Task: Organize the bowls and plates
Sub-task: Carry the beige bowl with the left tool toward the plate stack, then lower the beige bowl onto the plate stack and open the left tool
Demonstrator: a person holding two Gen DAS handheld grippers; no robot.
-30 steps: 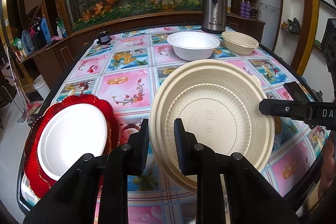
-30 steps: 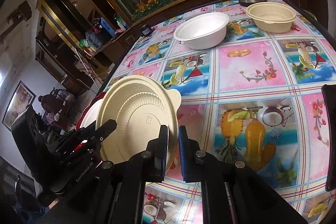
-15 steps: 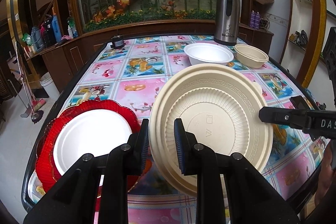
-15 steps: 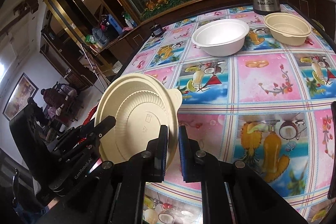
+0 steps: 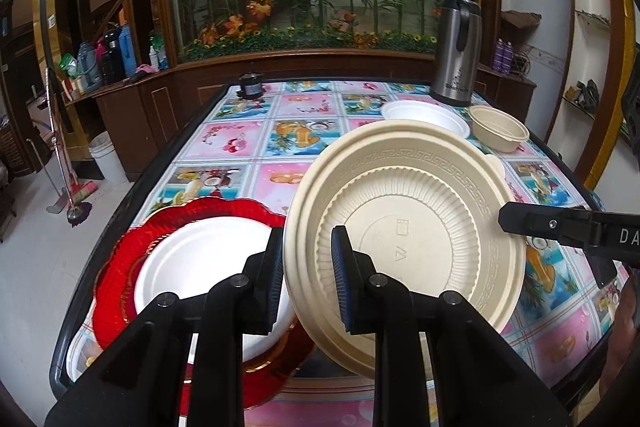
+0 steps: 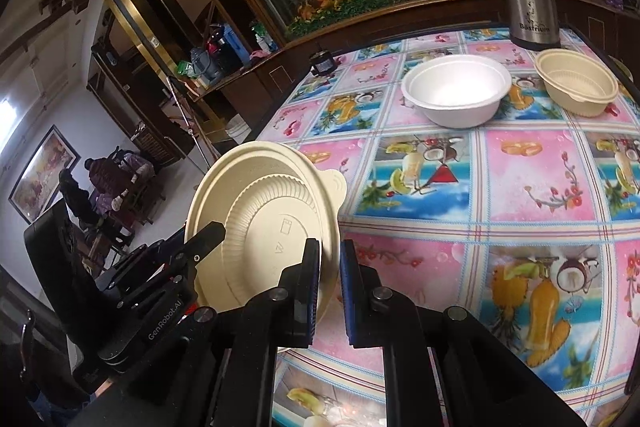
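A beige plate [image 5: 420, 227], bottom side toward me, hangs tilted above the table. My left gripper [image 5: 308, 279] is shut on its near-left rim. My right gripper [image 6: 330, 291] is shut on the opposite rim of the beige plate [image 6: 272, 227], and one of its fingers [image 5: 520, 223] shows at the right of the left wrist view. The left gripper [image 6: 204, 239] shows at the plate's left edge in the right wrist view. Below and to the left, a white plate [image 5: 200, 267] lies on a red scalloped plate [image 5: 116, 267]. A white bowl [image 6: 456, 95] and a beige bowl [image 6: 576, 87] stand at the table's far side.
A steel thermos jug [image 5: 456, 47] stands at the far right corner and a small dark jar [image 5: 250, 87] at the far left edge. The table [image 5: 240, 143] has a colourful patterned cloth and a dark raised rim. Cabinets and a broom stand to the left.
Both grippers have carried the beige plate up and to the left, so it now overlaps the red and white plates more. Both grips are unchanged.
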